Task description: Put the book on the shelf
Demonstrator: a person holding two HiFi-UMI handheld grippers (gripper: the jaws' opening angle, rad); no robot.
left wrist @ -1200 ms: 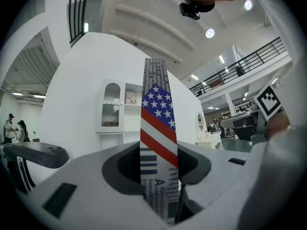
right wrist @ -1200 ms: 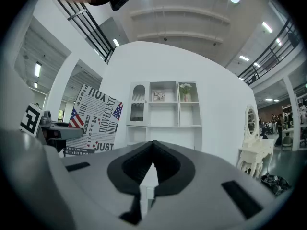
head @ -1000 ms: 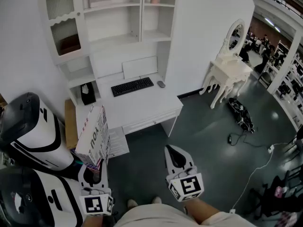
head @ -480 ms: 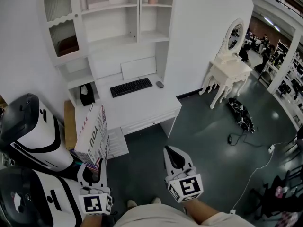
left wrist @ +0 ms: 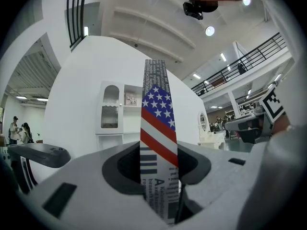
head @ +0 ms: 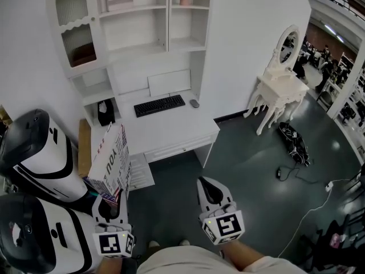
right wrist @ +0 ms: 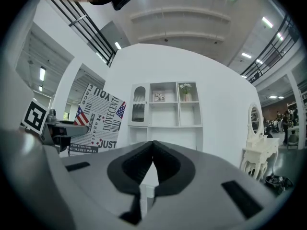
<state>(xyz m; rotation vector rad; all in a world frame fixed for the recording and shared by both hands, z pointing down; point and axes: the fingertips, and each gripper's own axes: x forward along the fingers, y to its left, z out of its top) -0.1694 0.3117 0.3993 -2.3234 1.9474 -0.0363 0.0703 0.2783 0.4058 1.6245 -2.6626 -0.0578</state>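
A book (head: 108, 161) with a black-and-white lettered cover and flag prints stands upright in my left gripper (head: 109, 198), low at the left of the head view. In the left gripper view both jaws press on the book's spine edge (left wrist: 158, 143). My right gripper (head: 211, 188) is beside it at mid-bottom, shut with nothing in it; its jaw tips meet (right wrist: 152, 150). The white shelf unit (head: 154, 21) rises above the desk ahead, and its open compartments (right wrist: 165, 107) hold a picture and a small plant. The right gripper view also shows the book's cover (right wrist: 98, 121).
A white desk (head: 171, 130) under the shelves carries a black keyboard (head: 159, 104), a mouse (head: 194, 103) and a dark box (head: 105, 113). Two white-and-black machines (head: 34, 153) stand at the left. A white dressing table (head: 276, 87) and floor cables (head: 293, 144) are at the right.
Both grippers have drifted slightly with the person, and the room has shifted a little in the head view. The book stays upright in the left gripper; the right stays shut.
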